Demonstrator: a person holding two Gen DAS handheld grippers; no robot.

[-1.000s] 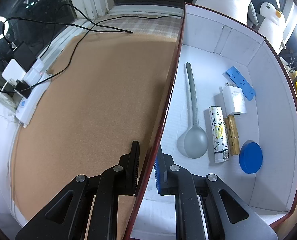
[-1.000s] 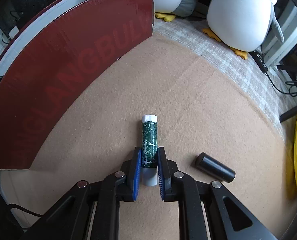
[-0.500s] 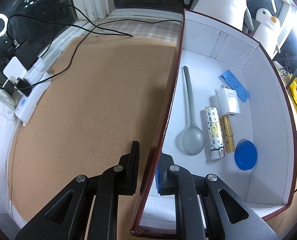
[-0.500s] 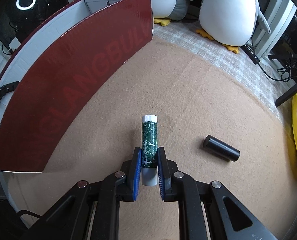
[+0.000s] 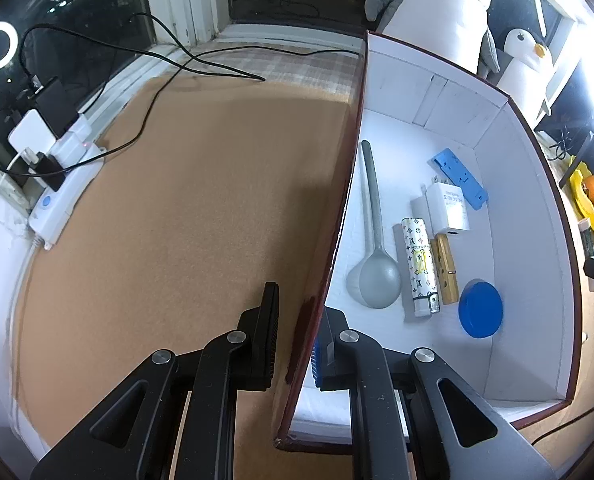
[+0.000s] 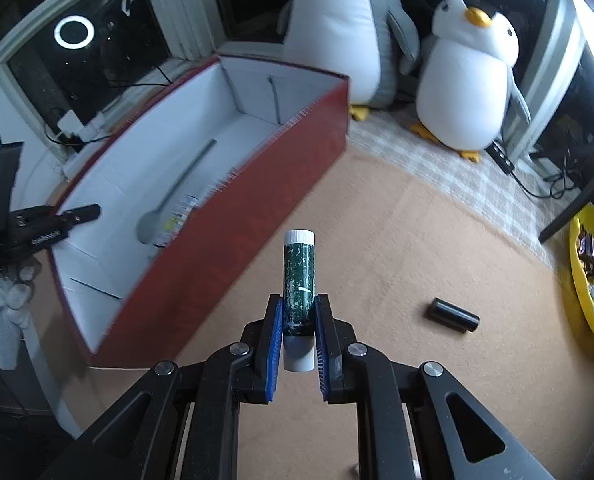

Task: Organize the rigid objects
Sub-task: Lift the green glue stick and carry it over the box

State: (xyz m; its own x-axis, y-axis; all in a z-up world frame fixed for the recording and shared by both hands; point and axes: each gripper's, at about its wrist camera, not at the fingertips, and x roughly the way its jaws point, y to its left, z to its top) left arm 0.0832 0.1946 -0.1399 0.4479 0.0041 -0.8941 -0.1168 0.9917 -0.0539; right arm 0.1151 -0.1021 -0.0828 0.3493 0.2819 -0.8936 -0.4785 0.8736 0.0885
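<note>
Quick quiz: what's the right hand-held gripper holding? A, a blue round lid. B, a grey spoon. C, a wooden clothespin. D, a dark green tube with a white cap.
D: the right hand-held gripper is clamped on the dark green tube, white cap pointing away, while the grey spoon, blue round lid and wooden clothespin lie in the box.

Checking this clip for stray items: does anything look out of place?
One black cylinder lies loose on the brown mat, outside the red box where the other items sit in a row. Nothing spilled or damaged.
</note>
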